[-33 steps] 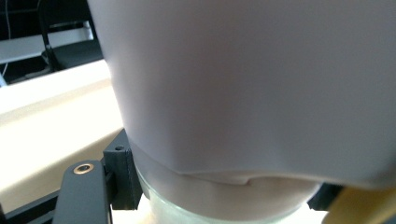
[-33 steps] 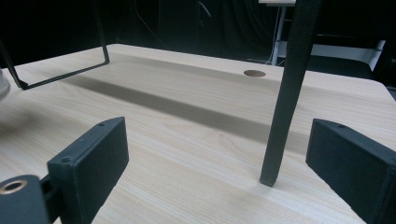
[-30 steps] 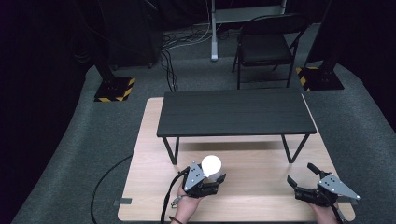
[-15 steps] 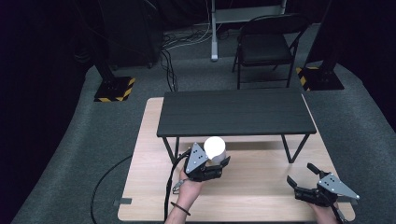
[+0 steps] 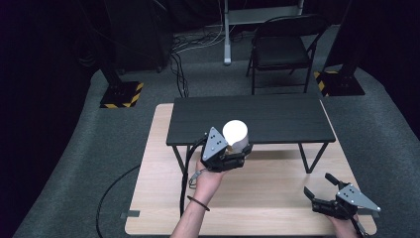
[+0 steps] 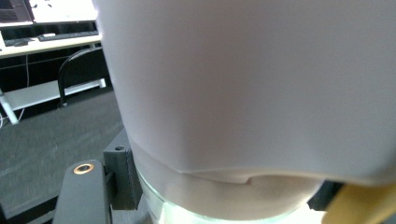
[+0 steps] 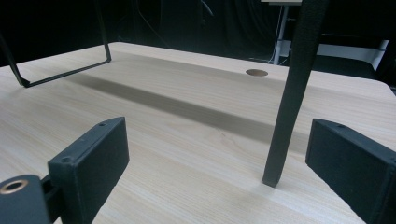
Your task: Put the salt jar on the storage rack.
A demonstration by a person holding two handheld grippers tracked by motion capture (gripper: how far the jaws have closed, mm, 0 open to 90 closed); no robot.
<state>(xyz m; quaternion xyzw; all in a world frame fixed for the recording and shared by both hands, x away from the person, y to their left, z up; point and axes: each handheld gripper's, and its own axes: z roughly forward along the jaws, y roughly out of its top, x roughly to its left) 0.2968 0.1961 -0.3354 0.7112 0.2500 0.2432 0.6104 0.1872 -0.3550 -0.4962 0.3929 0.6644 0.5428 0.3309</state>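
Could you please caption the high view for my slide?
Left hand-held gripper holds a white cup beside the black shelf.

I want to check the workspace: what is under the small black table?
Under the small black table lies the bare wooden tabletop in shadow, between thin black legs. The part behind the left tongs and their white cup is covered.

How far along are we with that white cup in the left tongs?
Done: the left tongs grip the white cup and hold it off the wooden table. In hand: it sits at the black shelf's front edge. Left: probably setting it down. The right tongs rest open.
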